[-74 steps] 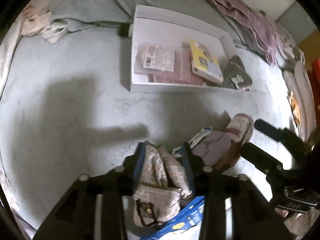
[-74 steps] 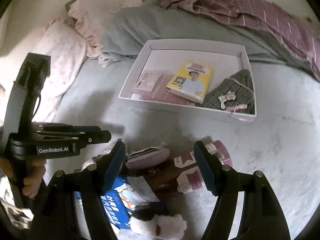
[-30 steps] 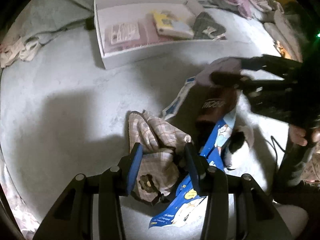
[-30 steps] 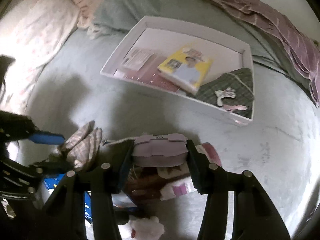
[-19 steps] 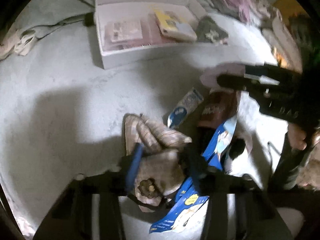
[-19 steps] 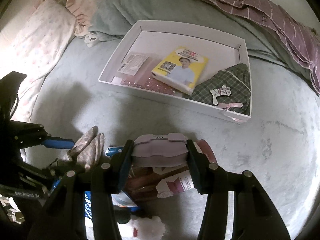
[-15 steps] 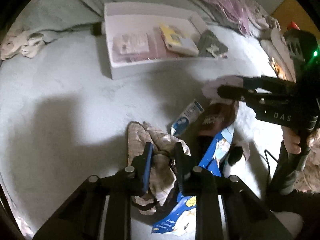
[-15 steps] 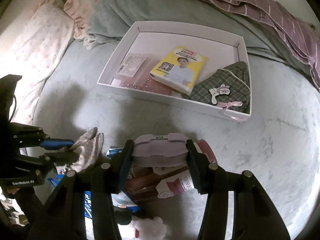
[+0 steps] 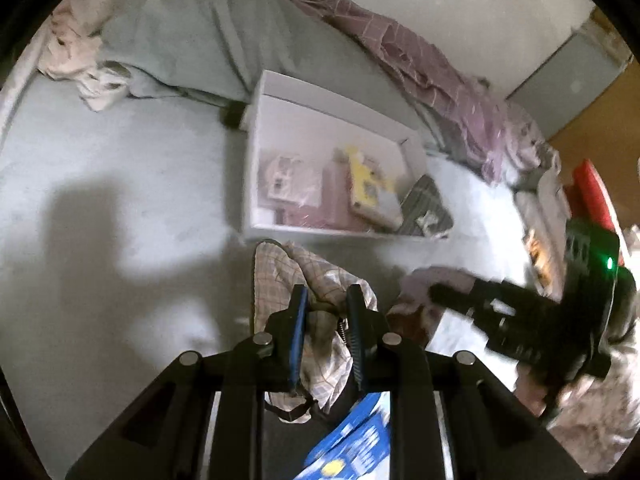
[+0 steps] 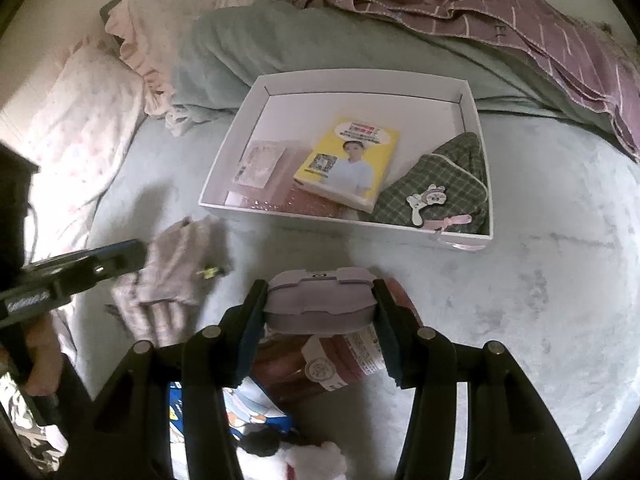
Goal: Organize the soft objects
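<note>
My left gripper (image 9: 326, 298) is shut on a pink plaid cloth pouch (image 9: 280, 276) and holds it lifted above the bed, just short of the white box (image 9: 256, 168). The pouch hangs from it in the right wrist view (image 10: 172, 268). My right gripper (image 10: 320, 300) is shut on a flat lilac case (image 10: 320, 300), held above the bed in front of the white box (image 10: 360, 80). The box holds a yellow book (image 10: 348, 160), a green plaid pouch (image 10: 440, 184) and pink packets (image 10: 260, 162).
Below the right gripper lie a brown and pink packet (image 10: 340, 364), a blue picture book (image 10: 224, 412) and a white plush toy (image 10: 304, 460). A grey-green blanket (image 10: 300, 40), a purple striped cloth (image 10: 520, 4) and pink pillows (image 10: 80, 120) lie behind the box.
My left gripper has shut on the plaid pouch and lifted it up and forward toward the white box. My right gripper shut on the lilac case earlier and still holds it raised.
</note>
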The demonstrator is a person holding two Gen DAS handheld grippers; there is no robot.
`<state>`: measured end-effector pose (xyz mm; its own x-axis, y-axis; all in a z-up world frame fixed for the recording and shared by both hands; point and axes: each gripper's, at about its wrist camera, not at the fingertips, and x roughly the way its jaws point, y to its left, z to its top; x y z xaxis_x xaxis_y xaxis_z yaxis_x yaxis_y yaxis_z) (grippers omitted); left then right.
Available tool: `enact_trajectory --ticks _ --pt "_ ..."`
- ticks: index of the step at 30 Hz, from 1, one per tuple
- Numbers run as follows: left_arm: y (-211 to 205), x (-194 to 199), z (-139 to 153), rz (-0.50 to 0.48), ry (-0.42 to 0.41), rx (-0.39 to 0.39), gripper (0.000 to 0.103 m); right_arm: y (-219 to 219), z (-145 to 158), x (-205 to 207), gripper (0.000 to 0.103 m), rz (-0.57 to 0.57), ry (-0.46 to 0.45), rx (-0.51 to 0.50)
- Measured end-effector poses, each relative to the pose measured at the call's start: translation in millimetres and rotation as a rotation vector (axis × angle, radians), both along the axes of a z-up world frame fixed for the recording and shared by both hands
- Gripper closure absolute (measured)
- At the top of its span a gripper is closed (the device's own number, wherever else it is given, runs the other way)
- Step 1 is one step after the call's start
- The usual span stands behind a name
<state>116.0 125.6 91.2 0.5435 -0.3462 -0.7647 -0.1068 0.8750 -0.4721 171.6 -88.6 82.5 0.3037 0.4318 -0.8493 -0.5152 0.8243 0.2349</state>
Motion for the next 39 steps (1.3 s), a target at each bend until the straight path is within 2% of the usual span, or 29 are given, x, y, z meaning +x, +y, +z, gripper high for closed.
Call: enact_trajectory --ticks 3,5,7,8,9,11,15,18,22,23,24,25,29,37,39 --pt "-6 16 -13 0.027 0.046 0.015 0.084 0 -3 3 0.05 -0.007 0.007 0.02" --pt "-11 21 -19 0.046 0.108 0.067 0.079 -1 -4 5 0.05 -0.013 0.013 0.026" --pt "-14 22 -17 0.065 0.119 0.116 0.077 -3 -5 8 0.05 -0.025 0.016 0.024" --pt "-14 20 -15 0.067 0.116 0.115 0.07 -4 -6 9 0.05 -0.031 0.021 0.024" --pt "-14 18 -12 0.062 0.109 0.105 0.057 -5 -6 10 0.05 -0.032 0.024 0.026" --pt "-16 14 -6 0.05 0.093 0.084 0.043 -6 -7 11 0.05 -0.035 0.03 0.032" --pt "-22 10 -1 0.042 0.119 0.079 0.04 -7 -7 11 0.05 -0.031 0.033 0.035" --pt "-30 16 -11 0.04 0.192 0.129 0.04 -5 -8 10 0.05 -0.024 0.033 0.028" --pt "-40 23 -23 0.037 0.24 0.186 0.042 0 -8 7 0.05 -0.019 0.018 0.005" --pt "-41 24 -25 0.04 0.257 0.207 0.055 1 -8 7 0.05 -0.018 0.015 0.0" --pt "-42 25 -27 0.041 0.271 0.222 0.062 2 -8 6 0.05 -0.017 0.01 -0.007" --pt "-42 25 -28 0.042 0.273 0.224 0.062 2 -8 5 0.05 -0.017 0.007 -0.01" --pt "-37 18 -17 0.071 0.215 0.219 0.072 3 -7 5 0.05 -0.018 0.005 -0.015" --pt "-23 6 8 0.146 0.094 0.205 0.076 17 8 2 0.05 -0.025 -0.012 -0.025" --pt "-19 4 13 0.162 0.067 0.196 0.077 26 12 8 0.05 -0.014 0.012 -0.011"
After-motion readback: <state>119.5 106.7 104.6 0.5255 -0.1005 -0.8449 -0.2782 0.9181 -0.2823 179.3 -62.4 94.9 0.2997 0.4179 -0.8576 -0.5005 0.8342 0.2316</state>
